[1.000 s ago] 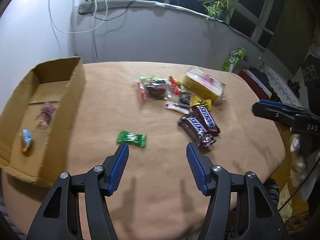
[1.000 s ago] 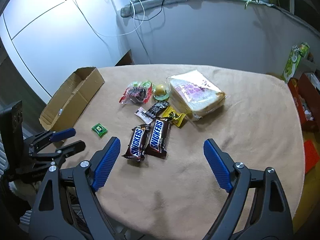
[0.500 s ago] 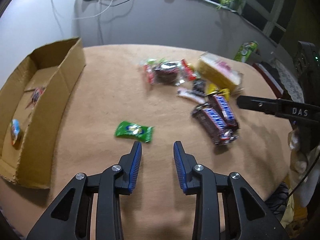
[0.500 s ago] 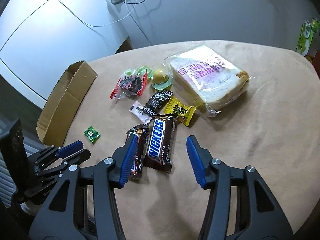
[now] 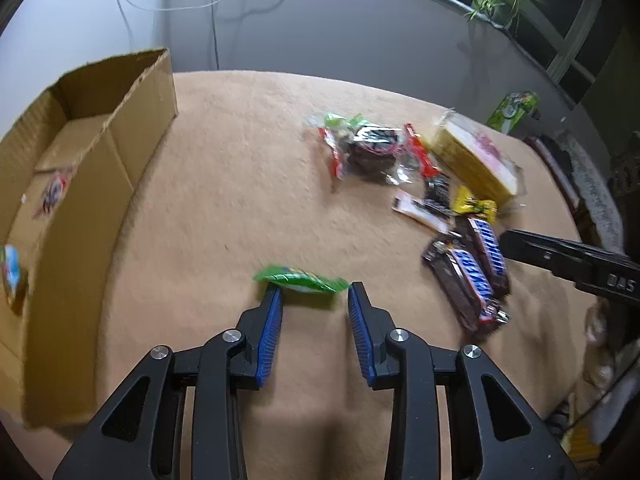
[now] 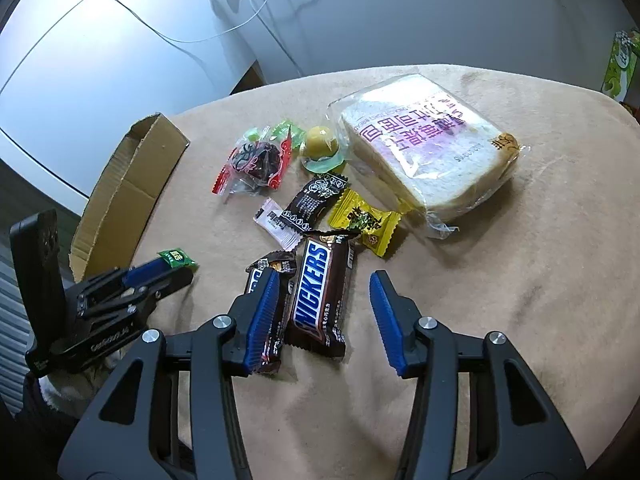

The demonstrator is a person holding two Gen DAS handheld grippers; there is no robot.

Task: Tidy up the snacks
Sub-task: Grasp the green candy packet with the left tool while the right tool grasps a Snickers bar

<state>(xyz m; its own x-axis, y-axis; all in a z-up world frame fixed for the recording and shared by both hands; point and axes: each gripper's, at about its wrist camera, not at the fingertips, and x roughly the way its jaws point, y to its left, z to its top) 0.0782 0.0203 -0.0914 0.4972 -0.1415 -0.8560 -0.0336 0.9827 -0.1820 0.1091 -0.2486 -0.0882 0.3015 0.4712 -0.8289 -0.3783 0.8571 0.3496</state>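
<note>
Tan table (image 5: 224, 200) — left gripper (image 5: 314, 294) straddling green candy (image 5: 300, 280).

A round table (image 6: 520, 280) covered in tan cloth carries everything. At nine o'clock on its edge sits an open cardboard box (image 5: 100, 184). Toward one o'clock lies a bagged loaf of sliced bread (image 6: 424, 148). Near the centre lie two Snickers bars (image 6: 320, 292), a yellow candy (image 6: 364, 220), a black sachet (image 6: 316, 200), and at seven o'clock a small green candy (image 5: 300, 280).
</note>
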